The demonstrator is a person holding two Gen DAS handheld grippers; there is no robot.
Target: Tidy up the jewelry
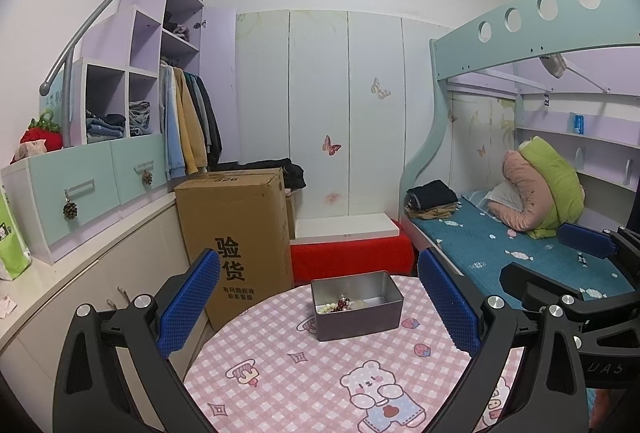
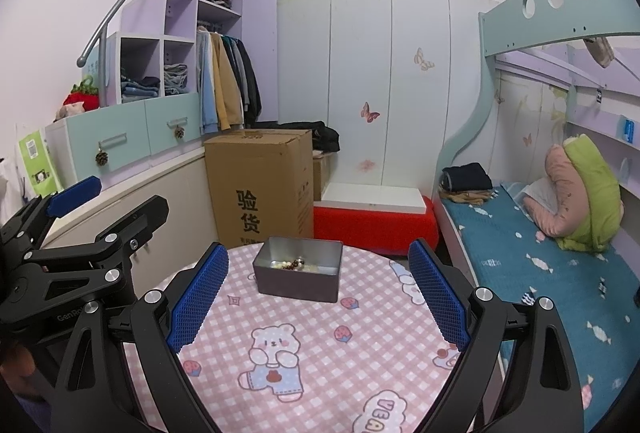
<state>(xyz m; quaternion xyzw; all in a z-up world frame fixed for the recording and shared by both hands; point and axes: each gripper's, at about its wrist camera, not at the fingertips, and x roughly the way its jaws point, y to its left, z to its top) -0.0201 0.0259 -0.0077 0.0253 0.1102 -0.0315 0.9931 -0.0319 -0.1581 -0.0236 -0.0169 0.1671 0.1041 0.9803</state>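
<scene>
Jewelry (image 1: 345, 303), a small heap of pale and dark red beads, lies in the bottom of an open grey tin (image 1: 357, 317) that stands near the far edge of the round worktop (image 1: 304, 373), on its pink checked cloth. Both grippers hang above the near part of the worktop, well short of the tin. The left gripper (image 1: 320, 309) has its blue pads spread wide, holding nothing; the right gripper (image 2: 318, 293) is likewise spread and empty. A cardboard box (image 1: 240, 229) stands behind the worktop.

Jewelry (image 1: 344, 304) in tin (image 1: 360, 321) on table (image 1: 288, 373).
</scene>
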